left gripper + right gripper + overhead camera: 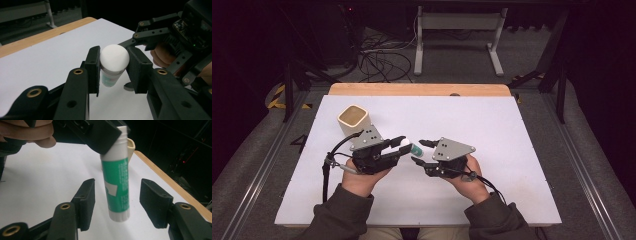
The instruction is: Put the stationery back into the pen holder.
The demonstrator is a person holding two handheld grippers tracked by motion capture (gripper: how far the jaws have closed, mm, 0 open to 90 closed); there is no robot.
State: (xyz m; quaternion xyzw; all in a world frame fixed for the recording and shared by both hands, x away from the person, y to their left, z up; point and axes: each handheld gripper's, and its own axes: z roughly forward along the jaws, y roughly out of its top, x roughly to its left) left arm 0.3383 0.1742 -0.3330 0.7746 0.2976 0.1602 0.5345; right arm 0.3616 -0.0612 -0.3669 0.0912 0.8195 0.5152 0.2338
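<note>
A glue stick (412,148) with a white cap and a green label is held level above the white table (492,125), between my two hands. My left gripper (404,144) is shut on its capped end; in the left gripper view the pads press both sides of the white cap (114,58). My right gripper (418,151) faces it from the right, jaws apart. In the right gripper view the green body (116,180) hangs between the two pads (87,202) with a gap on each side, touching neither.
A cream square-mouthed cup (353,119) stands upright on the table behind my left hand, and its rim (131,145) peeks out behind the stick. The table's wooden far edge (419,89) runs along the back. Metal rails flank the table.
</note>
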